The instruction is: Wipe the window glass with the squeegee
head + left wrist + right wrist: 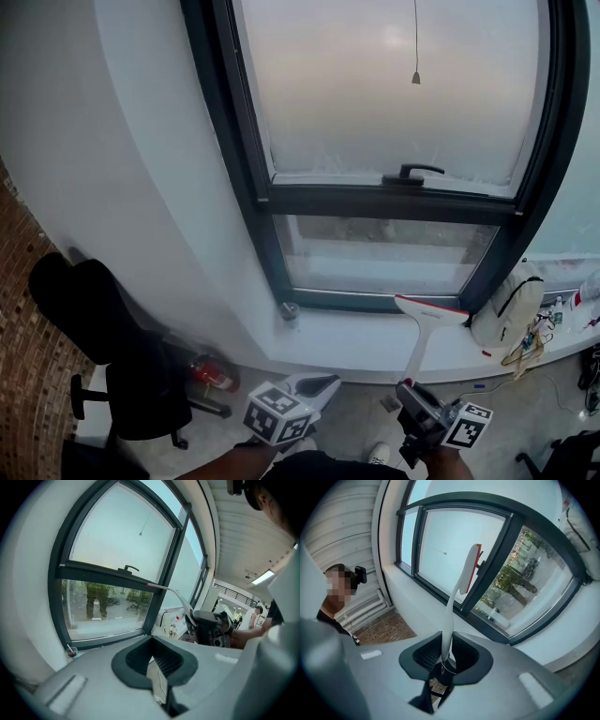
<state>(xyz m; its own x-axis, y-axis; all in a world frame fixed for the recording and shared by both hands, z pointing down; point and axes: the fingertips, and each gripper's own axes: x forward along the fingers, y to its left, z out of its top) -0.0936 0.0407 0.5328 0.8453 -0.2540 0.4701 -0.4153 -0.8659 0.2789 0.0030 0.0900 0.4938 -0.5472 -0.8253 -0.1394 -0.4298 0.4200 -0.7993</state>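
Right tool (412,401) (445,663): clamped on the squeegee's handle, held low below the sill.
Squeegee (422,330) (455,595) (174,592): white with a red blade edge. It rises from the right tool, and its head is at the lower pane's bottom right corner, just above the sill. Contact with the glass cannot be told.
Left tool (314,386) (157,677): jaws a narrow slit apart with nothing between them. It is low, left of the right tool, and well apart from the window.
Lower pane (375,253): clear, set in a dark frame.
Upper pane (394,84): hazy, with a cord (416,77) hanging in front.
Handle (412,172): on the rail between the panes.
Sill (366,345): white, with a cup (289,310) at its left and a white bag (511,314) at its right.
Floor: a black chair (141,394), with a red extinguisher (214,375) beside it.
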